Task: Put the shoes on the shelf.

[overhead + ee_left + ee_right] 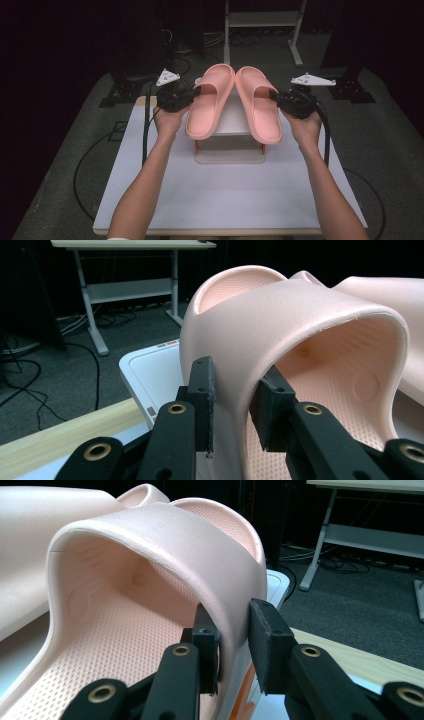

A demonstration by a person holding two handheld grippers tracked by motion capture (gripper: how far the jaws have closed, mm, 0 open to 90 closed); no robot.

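High view: I log two pink slippers side by side, tilted toes-up over a white stand (pixel 227 150) on the pale surface (pixel 225 200). The left slipper (pixel 210 102) is held at its outer strap edge by my left hand-held gripper (pixel 196 92); the right slipper (pixel 257 105) is held likewise by my right hand-held gripper (pixel 274 95). A hand grips each tool, the left hand (pixel 167 120) and the right hand (pixel 305 125), forearms entering from the bottom. Grey three-cornered plates sit on top of both tools, and black cables trail down along the surface edges. A light table frame (pixel 262 20) stands on the dark floor beyond.

Left gripper view: the left slipper (pixel 280 325) has its strap wall pinched between the two black jaws of the left hand-held gripper (pixel 234 400), narrowly parted, one pad outside and one inside the strap. White stand corner (pixel 150 370) and wooden surface edge (pixel 65 432) lie below.

Right gripper view: the right slipper (pixel 165 550) has its strap wall clamped by the right hand-held gripper (pixel 234 640) in the same manner, jaws nearly closed on the foam. The dotted footbed shows at left.
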